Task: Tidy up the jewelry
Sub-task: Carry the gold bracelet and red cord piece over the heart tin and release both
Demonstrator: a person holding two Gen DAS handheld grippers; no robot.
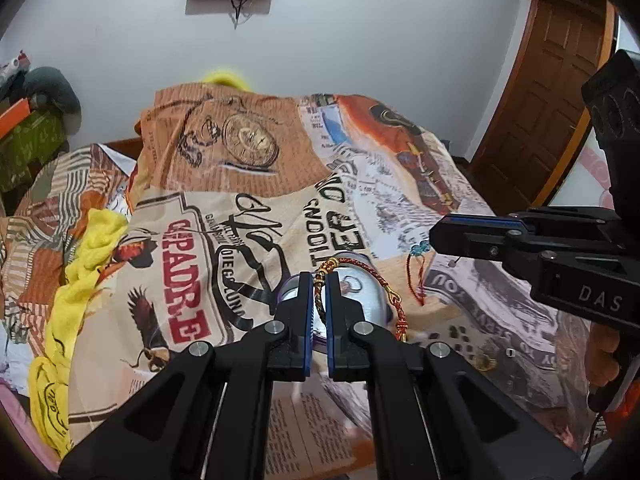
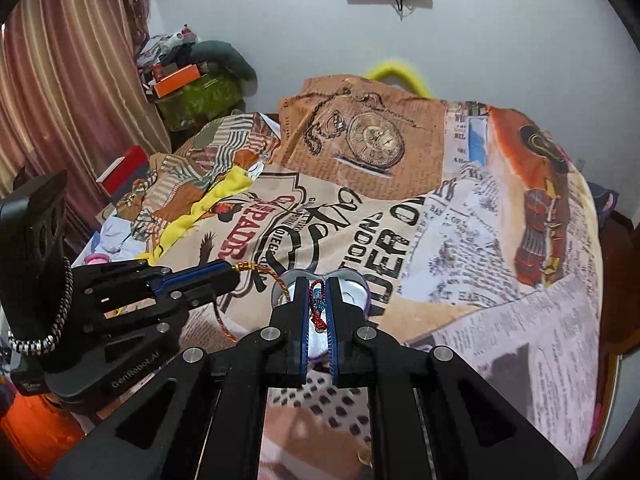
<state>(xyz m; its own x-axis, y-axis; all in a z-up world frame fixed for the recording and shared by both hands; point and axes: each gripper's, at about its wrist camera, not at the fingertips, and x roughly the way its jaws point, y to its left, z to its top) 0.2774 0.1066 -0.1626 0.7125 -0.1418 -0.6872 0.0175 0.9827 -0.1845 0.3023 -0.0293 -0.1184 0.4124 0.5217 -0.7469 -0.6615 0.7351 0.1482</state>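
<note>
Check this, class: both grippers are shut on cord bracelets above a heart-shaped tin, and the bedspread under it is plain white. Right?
One thing is wrong: the bedspread is not plain white; it is printed with newsprint, a pocket watch and lettering, as the left wrist view shows. The rest stands: the left gripper and right gripper are each shut on a cord bracelet above the tin.

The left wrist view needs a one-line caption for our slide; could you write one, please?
Left claw pinches a braided cord bracelet above a heart-shaped tin on the printed bedspread.
</note>
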